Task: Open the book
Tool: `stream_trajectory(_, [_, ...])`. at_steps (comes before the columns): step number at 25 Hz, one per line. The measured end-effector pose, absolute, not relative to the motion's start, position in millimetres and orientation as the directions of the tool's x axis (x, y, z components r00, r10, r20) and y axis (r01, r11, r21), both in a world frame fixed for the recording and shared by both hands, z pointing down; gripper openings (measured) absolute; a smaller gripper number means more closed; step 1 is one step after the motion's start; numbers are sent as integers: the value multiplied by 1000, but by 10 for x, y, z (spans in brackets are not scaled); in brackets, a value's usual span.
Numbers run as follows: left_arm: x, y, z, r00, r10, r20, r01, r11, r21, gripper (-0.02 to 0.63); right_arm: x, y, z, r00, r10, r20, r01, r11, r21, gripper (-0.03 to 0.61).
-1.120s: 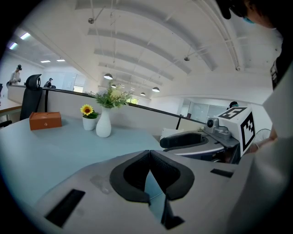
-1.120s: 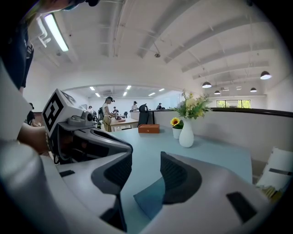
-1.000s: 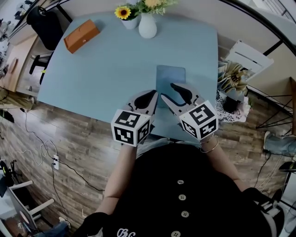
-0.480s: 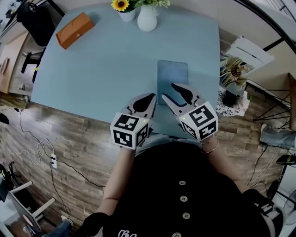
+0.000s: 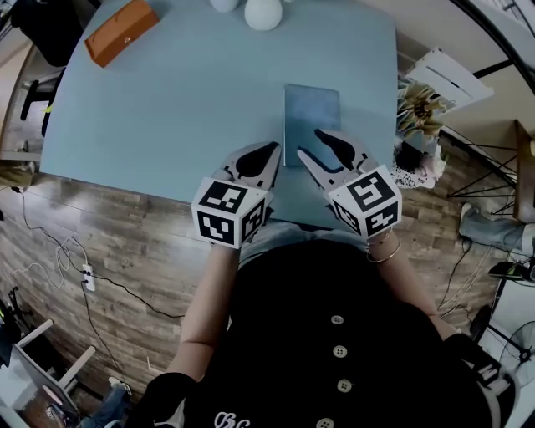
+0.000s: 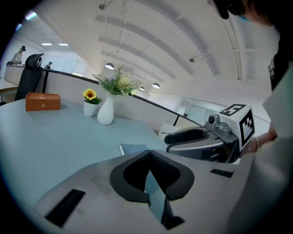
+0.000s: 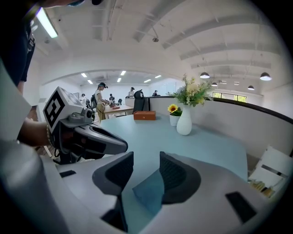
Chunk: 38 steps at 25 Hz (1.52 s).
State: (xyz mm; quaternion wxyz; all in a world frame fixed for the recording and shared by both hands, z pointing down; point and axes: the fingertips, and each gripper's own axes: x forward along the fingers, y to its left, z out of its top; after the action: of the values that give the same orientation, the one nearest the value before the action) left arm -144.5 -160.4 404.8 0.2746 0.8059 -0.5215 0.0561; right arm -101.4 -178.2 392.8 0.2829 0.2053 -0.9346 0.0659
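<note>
Head view, with 12 o'clock taken as away from the person. A pale blue table point(image 5: 184, 100) carries a closed blue-grey book point(image 5: 311, 117), lying flat at about 4 o'clock from the table's centre, its long sides running toward 12 o'clock. An orange box point(image 5: 119, 32) lies near the far left corner, at 10 o'clock. The base of a white vase point(image 5: 262, 12) stands at the far edge, at 12 o'clock.

The left gripper point(image 5: 272, 150) is over the table at 8 o'clock from the book, its tip just beside the book's near left corner. In the left gripper view its two black-padded jaws meet at their tips with nothing between them. A strip of the book shows beyond them, and the vase and a small sunflower pot point(image 6: 90, 108) stand side by side at 11 o'clock.

The right gripper point(image 5: 311, 144) lies at 6 o'clock from the book, its tips over the book's near edge. In the right gripper view its jaws stand apart, and a corner of the book shows in the gap and below it. Whether either jaw touches the cover cannot be settled from these views. The left gripper appears at 9 o'clock in this view, close alongside.

The book's cover is flat and shut in every view.
</note>
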Motion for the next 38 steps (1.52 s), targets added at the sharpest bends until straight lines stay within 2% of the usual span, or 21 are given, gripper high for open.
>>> stream_trajectory(19, [-1456,-1371,4304,442,-810,386,-852,-244,463,12,-1059,-1590,4178,-730,-291,618,-388,921,-26,158])
stream_trajectory(38, [-1676,-1307,4587,378,-815,439,-890,-189,415,12,-1130,-1500,4626,-665,-237,708,-327,945,9,155])
